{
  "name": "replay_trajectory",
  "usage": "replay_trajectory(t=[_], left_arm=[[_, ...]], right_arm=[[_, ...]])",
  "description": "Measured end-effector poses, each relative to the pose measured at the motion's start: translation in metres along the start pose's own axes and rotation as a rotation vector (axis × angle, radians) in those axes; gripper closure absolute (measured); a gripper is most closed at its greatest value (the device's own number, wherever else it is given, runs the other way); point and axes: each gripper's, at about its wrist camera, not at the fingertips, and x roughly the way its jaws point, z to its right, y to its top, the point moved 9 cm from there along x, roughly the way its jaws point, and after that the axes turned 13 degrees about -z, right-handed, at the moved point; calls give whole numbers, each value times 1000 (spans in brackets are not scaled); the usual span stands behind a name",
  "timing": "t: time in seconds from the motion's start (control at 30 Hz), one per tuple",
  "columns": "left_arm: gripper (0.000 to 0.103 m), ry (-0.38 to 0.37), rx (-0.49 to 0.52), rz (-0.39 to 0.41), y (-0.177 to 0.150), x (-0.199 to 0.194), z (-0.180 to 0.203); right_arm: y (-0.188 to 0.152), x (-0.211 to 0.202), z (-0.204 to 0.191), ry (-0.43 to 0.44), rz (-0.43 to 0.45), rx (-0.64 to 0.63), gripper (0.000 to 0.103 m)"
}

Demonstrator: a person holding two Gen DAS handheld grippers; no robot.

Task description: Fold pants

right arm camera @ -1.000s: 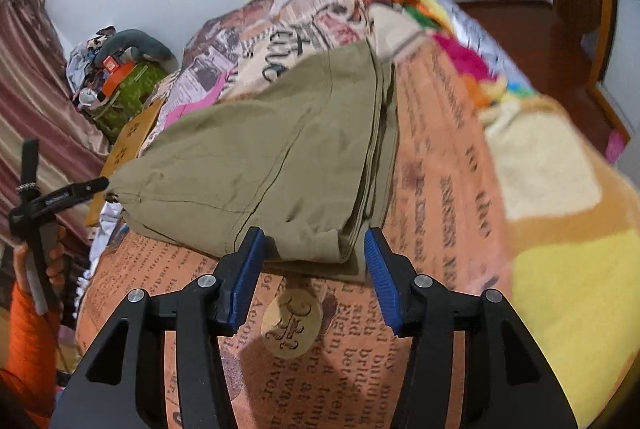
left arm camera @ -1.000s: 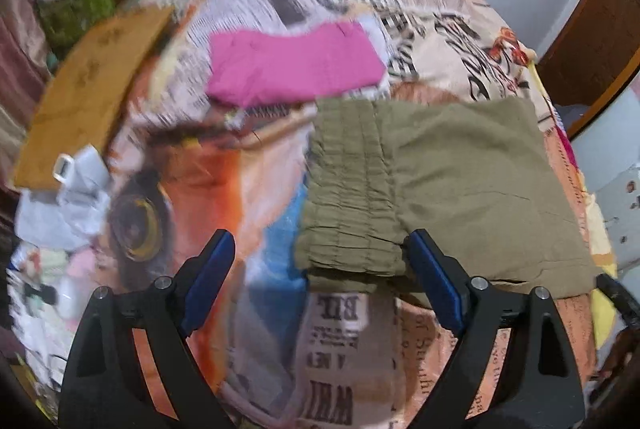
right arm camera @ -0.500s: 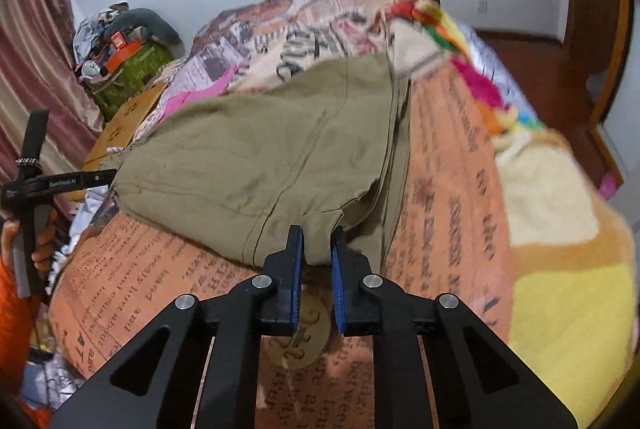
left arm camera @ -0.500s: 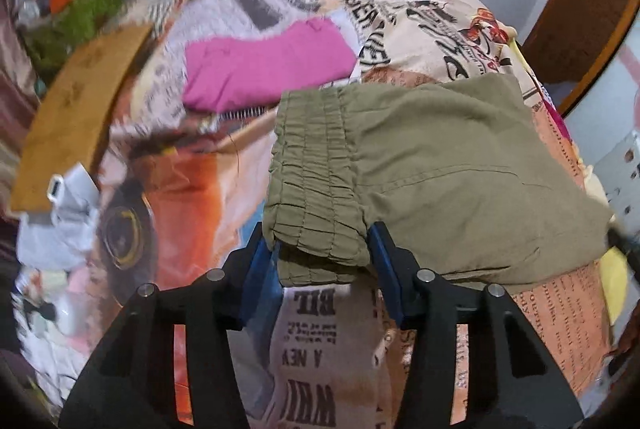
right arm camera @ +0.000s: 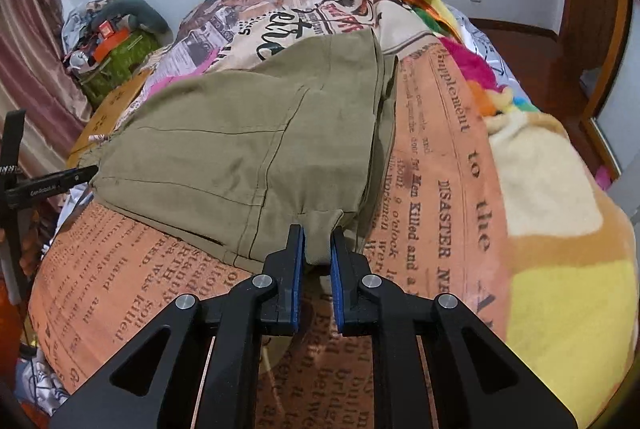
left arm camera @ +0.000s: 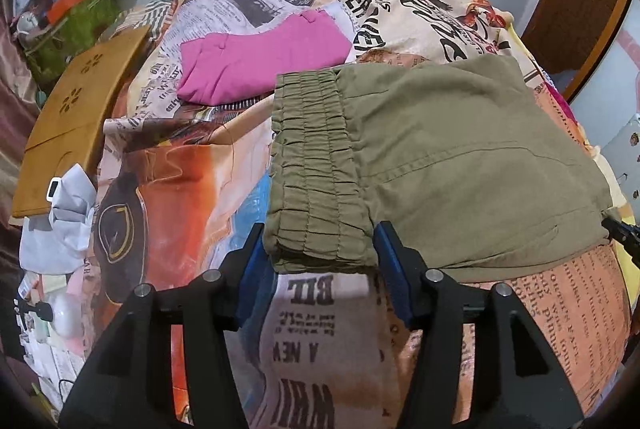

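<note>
Bed (left arm camera: 168, 189) w/ a newspaper-print cover fills both views; grey wall behind, wood door frame at right. Olive pants (left arm camera: 460, 157) lie folded on the cover near its front edge. Long axis runs left–right across the bed: elastic waistband (left arm camera: 316, 169) at the left end, leg ends at the right. In the right wrist view the pants (right arm camera: 240, 149) spread away to the left, w/ stacked layers showing along the far right edge.

Left gripper (left arm camera: 320, 265) straddles the near waistband corner; its blue pads sit tight against both sides of the gathered band, clamped on it. Right gripper (right arm camera: 318, 253) is nearly closed, pinching a small tuck of pant fabric at the near corner of the leg end.

Readable print on the cover: "BILL", "A NEW" upside down under the left gripper; in the right view "DISASTER", "Men Killed", "Supplement", "to the". The left gripper's body, seen at the left edge of the right view, carries small white lettering, too small to read for sure.

Pink garment (left arm camera: 264, 57) lies folded beyond the waistband, apart from the pants. Wood board (left arm camera: 76, 117) sits at the bed's left edge, green bag (left arm camera: 76, 29) behind it.
</note>
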Motion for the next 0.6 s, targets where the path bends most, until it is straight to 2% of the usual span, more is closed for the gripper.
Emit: replay_trajectory(t=[0.17, 0.27, 0.37, 0.43, 0.47, 0.53, 0.6], left_arm=[[39, 67, 17, 11, -1, -6, 1], [33, 98, 17, 24, 0, -16, -3], [32, 107, 0, 42, 3, -30, -8], [31, 128, -7, 73, 9, -43, -12], [28, 135, -9, 95, 13, -52, -13], [20, 132, -6, 133, 19, -65, -10], [18, 121, 2, 168, 26, -76, -4]], right_arm=[[0, -6, 0, -45, -18, -20, 88], [0, -14, 5, -69, -20, -6, 78], [5, -30, 6, -83, 10, -2, 64], [11, -42, 2, -80, 43, -11, 55], [14, -46, -1, -79, 57, -17, 54], [23, -56, -10, -76, 90, -35, 49], [32, -65, -24, -56, 122, -61, 42]])
